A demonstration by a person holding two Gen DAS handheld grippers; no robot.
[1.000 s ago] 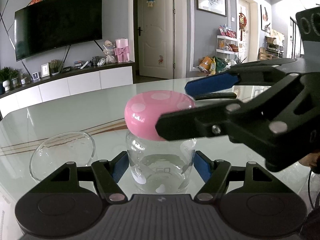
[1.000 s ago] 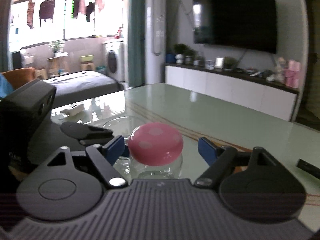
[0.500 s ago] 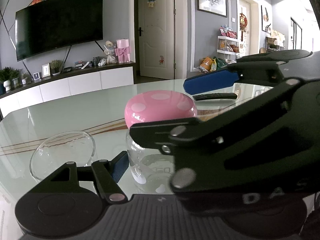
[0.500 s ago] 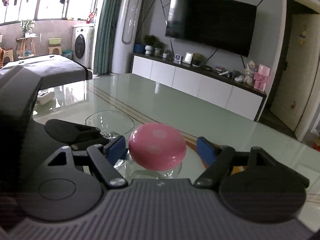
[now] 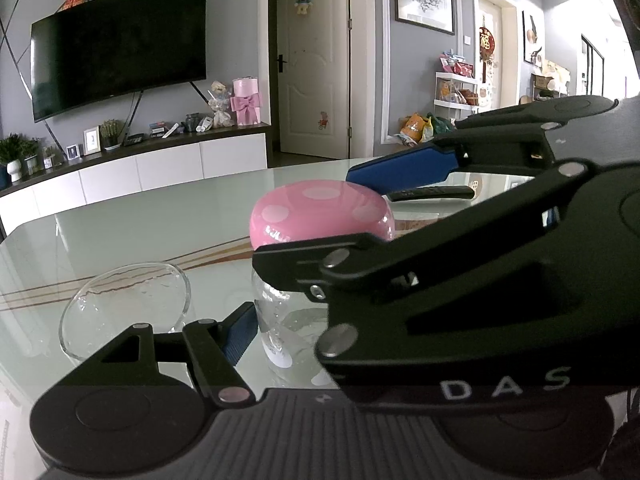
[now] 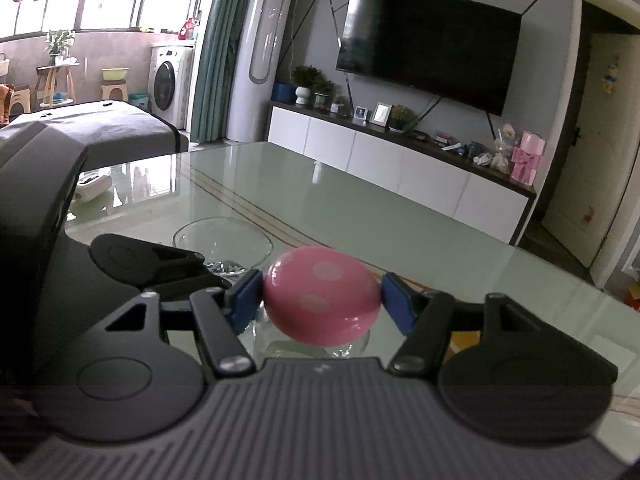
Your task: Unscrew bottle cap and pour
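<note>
A clear glass bottle (image 5: 288, 320) with a pink spotted dome cap (image 5: 320, 212) stands on the glass table (image 5: 160, 220). My left gripper (image 5: 298, 332) is shut on the bottle's body; its left blue pad (image 5: 240, 332) touches the glass, while the other pad is hidden behind the right gripper. In the right wrist view my right gripper (image 6: 322, 300) is closing its jaws onto the cap (image 6: 322, 294), and both blue pads (image 6: 246, 300) press its sides. A clear glass bowl (image 5: 124, 312) sits just left of the bottle.
A black remote control (image 5: 432, 193) lies on the table beyond the cap. The bowl (image 6: 224, 240) shows behind the left gripper's black body in the right wrist view. A TV cabinet and a door stand across the room.
My right gripper moved in over the bottle and its jaws closed from wide apart onto the pink cap. The left gripper and the bottle have not moved.
</note>
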